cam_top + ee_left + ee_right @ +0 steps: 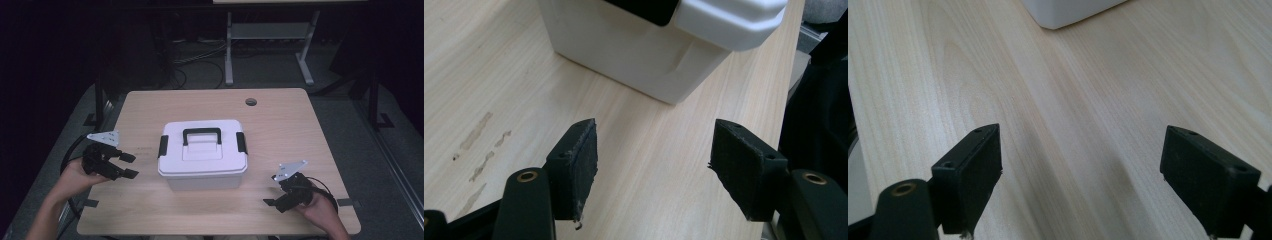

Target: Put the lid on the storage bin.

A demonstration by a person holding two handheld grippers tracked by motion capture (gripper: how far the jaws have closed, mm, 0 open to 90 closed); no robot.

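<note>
A white plastic box (202,154) with a black top handle (201,135) and a black latch (163,146) on each side stands shut in the middle of the wooden table (280,125). My left gripper (129,165) hovers to the box's left, open, its jaws pointing toward the box with nothing between them. In the left gripper view the box's lower corner (644,55) lies ahead of the open gripper (654,165). My right gripper (270,200) rests near the table's front right, open and empty. The right gripper view has the gripper (1080,180) over bare wood, the box's corner (1068,12) far ahead.
A round cable hole (251,102) sits at the table's far right. Behind the table stands a metal desk frame (270,40) on a dark floor with cables. Faint stains (479,145) mark the wood near the left gripper.
</note>
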